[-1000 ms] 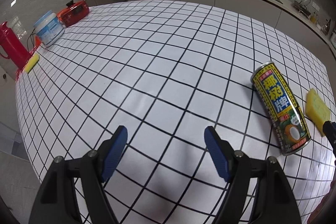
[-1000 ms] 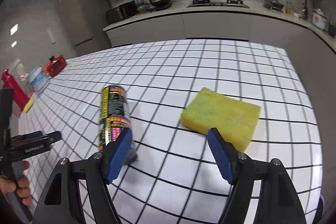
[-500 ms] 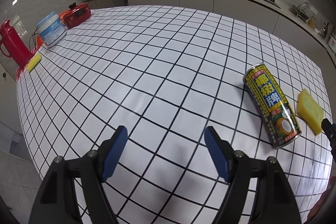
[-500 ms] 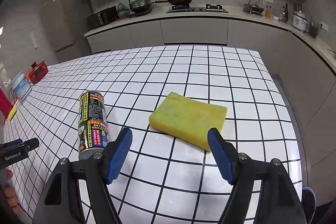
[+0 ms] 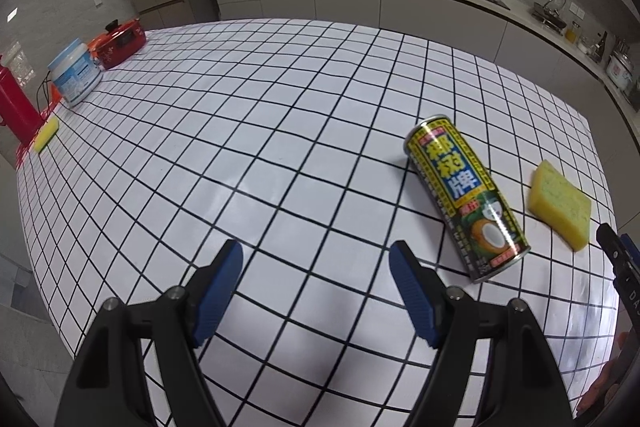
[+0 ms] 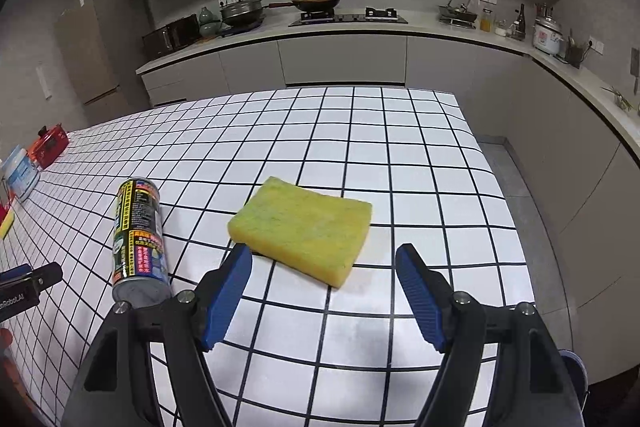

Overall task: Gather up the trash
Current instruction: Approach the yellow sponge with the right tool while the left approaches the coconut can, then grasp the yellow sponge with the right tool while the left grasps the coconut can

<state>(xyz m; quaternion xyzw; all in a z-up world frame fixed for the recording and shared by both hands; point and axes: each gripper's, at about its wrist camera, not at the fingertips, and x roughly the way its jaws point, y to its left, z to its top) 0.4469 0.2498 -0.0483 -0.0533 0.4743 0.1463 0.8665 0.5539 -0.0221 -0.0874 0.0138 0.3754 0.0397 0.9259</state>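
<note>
Two hand-held grippers with black arms and blue ribbed pads are seen over a table covered in a white cloth [image 5: 280, 155] printed with a black grid.

The left gripper [image 5: 316, 291] is held above the cloth with its jaws spread wide and nothing between them; only bare grid squares are seen in the gap. Ahead of it and to its right, a tall metal drink can [image 5: 466, 199] with a yellow, black and green label showing a coconut is laid on its side, its near end just beyond the right pad [image 5: 412, 301]. Further to the right, past the can and apart from it, a yellow rectangular sponge [image 5: 560, 205] is lying flat. At the far right edge of this view, part of the other black gripper is visible.

The right gripper [image 6: 324, 291] is likewise spread open and empty. The same yellow sponge [image 6: 302, 229] is placed directly ahead of it, between the lines of its two fingers, with the left pad [image 6: 228, 297] just beside the sponge's near corner; whether they touch cannot be told. The can [image 6: 138, 239] is seen to the left of this gripper, its metal end facing the camera.

Far off to the left of both grippers, at the table's end, a white and pale blue plastic tub [image 5: 76, 75], a red lidded pot [image 5: 120, 41], a red jug [image 5: 16, 107] and a small second yellow sponge [image 5: 46, 135] are grouped. Beyond the table, a kitchen counter [image 6: 360, 27] with a hob, pans and a rice cooker is seen.
</note>
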